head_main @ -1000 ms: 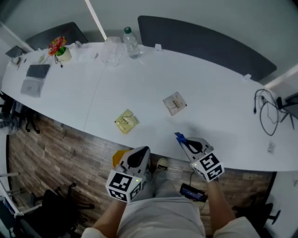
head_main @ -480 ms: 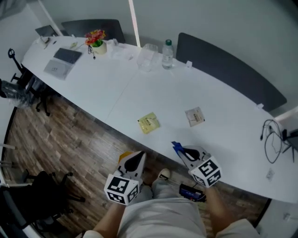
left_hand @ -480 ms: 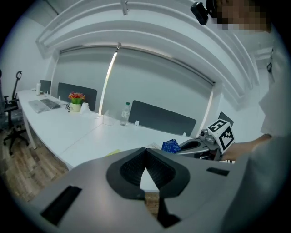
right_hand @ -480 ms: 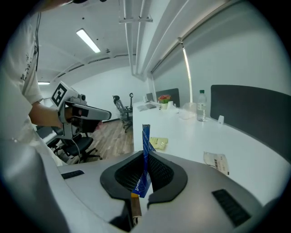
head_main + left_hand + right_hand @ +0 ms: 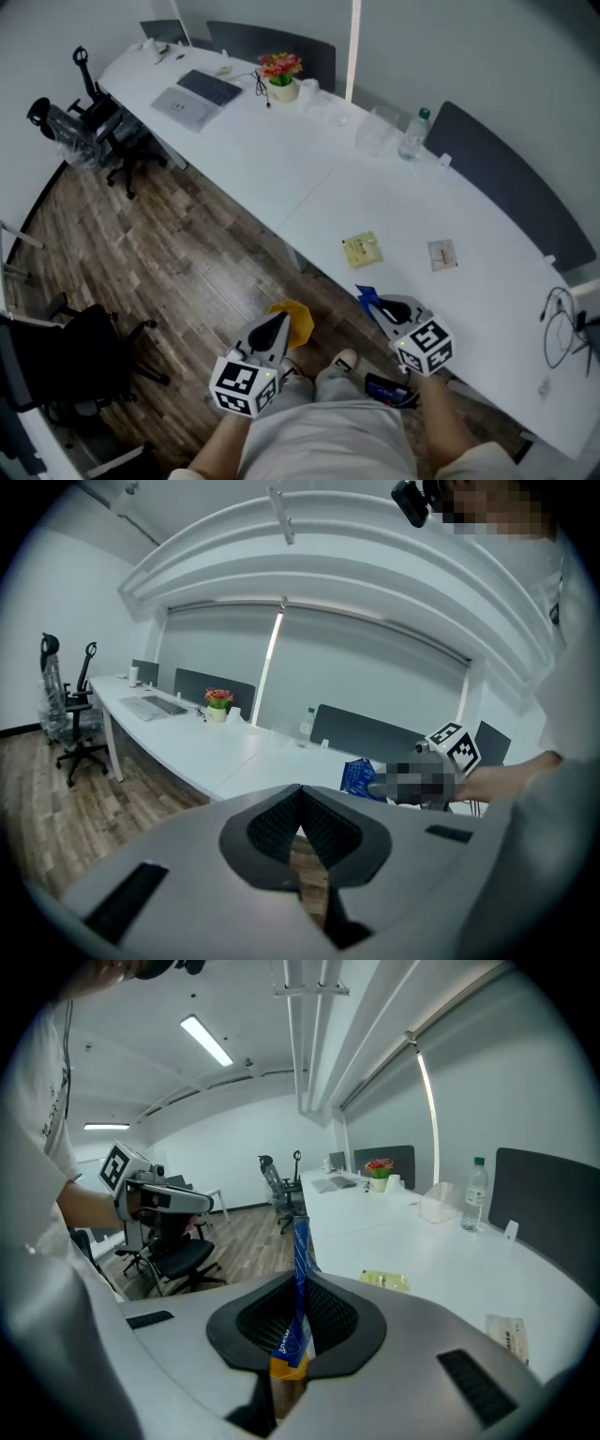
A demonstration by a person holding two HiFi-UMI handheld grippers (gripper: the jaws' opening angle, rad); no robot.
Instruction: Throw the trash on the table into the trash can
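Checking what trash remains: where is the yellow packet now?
Head view: the yellow packet lies on the white table, left of the white packet.

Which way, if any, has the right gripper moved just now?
Yes: the right gripper, holding a blue wrapper, drew back to the table edge, beside the yellow packet.

blue wrapper (image 5: pixel 366 298), yellow packet (image 5: pixel 362 249), white table (image 5: pixel 281 150), brown wood-grain floor (image 5: pixel 169 244), black office chair (image 5: pixel 66 361), red flowers (image 5: pixel 278 66)

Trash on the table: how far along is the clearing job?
Done: nothing visibly binned; no trash can in view. In hand: the right tongs grip a blue wrapper. Left to do: a yellow packet and a pale packet lie on the table. The left tongs are shut and empty.
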